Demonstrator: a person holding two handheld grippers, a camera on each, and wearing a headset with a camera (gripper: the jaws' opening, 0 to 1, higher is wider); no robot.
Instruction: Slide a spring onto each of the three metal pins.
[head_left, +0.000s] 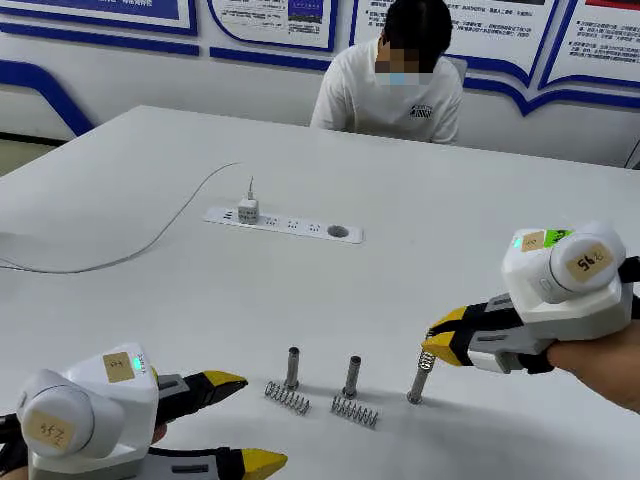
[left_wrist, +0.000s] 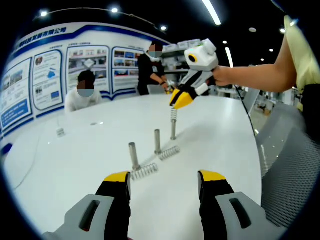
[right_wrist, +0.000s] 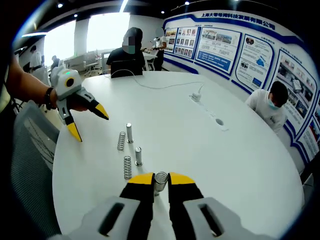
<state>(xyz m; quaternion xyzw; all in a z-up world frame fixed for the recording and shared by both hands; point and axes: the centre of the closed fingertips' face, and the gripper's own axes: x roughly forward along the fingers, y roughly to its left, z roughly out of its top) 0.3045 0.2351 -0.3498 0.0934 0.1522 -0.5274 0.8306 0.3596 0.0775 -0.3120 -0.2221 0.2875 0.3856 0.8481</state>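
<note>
Three upright metal pins stand in a row on the white table: left pin (head_left: 292, 367), middle pin (head_left: 352, 376), right pin (head_left: 418, 385). My right gripper (head_left: 438, 345) is shut on a spring (head_left: 427, 360), whose lower end sits over the top of the right pin. The right gripper view shows that spring (right_wrist: 160, 181) pinched between the yellow jaw tips. Two loose springs (head_left: 287, 397) (head_left: 354, 411) lie flat in front of the left and middle pins. My left gripper (head_left: 250, 420) hovers open at the near left, short of the left pin (left_wrist: 133, 156).
A white power strip (head_left: 285, 223) with a plugged-in charger (head_left: 248, 210) and a trailing cable lies mid-table. A person (head_left: 395, 85) sits at the far edge. Another person stands beyond the table (left_wrist: 149, 67).
</note>
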